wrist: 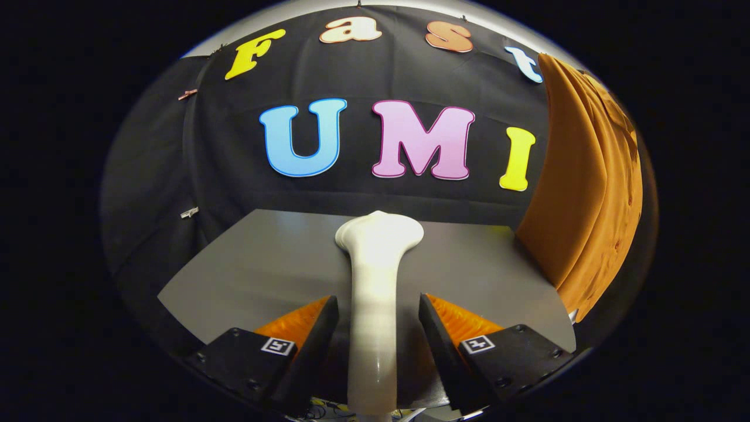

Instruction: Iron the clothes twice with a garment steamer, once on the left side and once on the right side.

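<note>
Jaws stand spread to either side of the steamer, and whether the fingers actually press its handle is hard to tell; a narrow gap seems to show on each side. Gripper points along the steamer, whose white handle runs straight ahead between the fingers and ends in a wider head beyond them. Under the steamer lies a grey table. Right of the steamer, past the table's edge, hangs the orange garment, well apart from the head.

Claw astride steamer, orange garment beyond
</note>
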{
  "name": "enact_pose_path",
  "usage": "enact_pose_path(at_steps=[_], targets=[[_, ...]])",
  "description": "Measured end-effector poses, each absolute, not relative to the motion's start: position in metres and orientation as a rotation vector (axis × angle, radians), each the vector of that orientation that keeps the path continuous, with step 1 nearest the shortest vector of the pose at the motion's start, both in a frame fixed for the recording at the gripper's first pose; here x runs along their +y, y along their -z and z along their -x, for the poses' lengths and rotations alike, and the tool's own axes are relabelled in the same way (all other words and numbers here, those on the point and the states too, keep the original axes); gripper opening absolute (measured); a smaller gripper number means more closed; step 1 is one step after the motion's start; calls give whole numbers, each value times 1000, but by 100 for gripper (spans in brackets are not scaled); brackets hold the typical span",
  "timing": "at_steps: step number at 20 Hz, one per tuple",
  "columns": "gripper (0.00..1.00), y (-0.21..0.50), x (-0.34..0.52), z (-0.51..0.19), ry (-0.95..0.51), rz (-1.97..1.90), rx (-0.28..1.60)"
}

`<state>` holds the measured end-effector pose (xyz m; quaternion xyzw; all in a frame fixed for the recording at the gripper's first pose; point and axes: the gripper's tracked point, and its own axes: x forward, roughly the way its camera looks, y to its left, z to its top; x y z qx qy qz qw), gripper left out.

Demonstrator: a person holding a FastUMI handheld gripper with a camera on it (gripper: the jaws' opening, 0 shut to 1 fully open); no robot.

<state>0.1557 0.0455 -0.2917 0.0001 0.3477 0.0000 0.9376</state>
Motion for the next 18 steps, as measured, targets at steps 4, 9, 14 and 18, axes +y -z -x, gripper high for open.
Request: enact_pose_path(at_steps=[4, 9, 14, 18], targets=[[74, 300, 48, -156, -4, 12, 737], [42, 295, 52, -159, -33, -18, 728], [36, 292, 58, -159, -73, -36, 698], [36, 271, 56, -155, -94, -56, 651]])
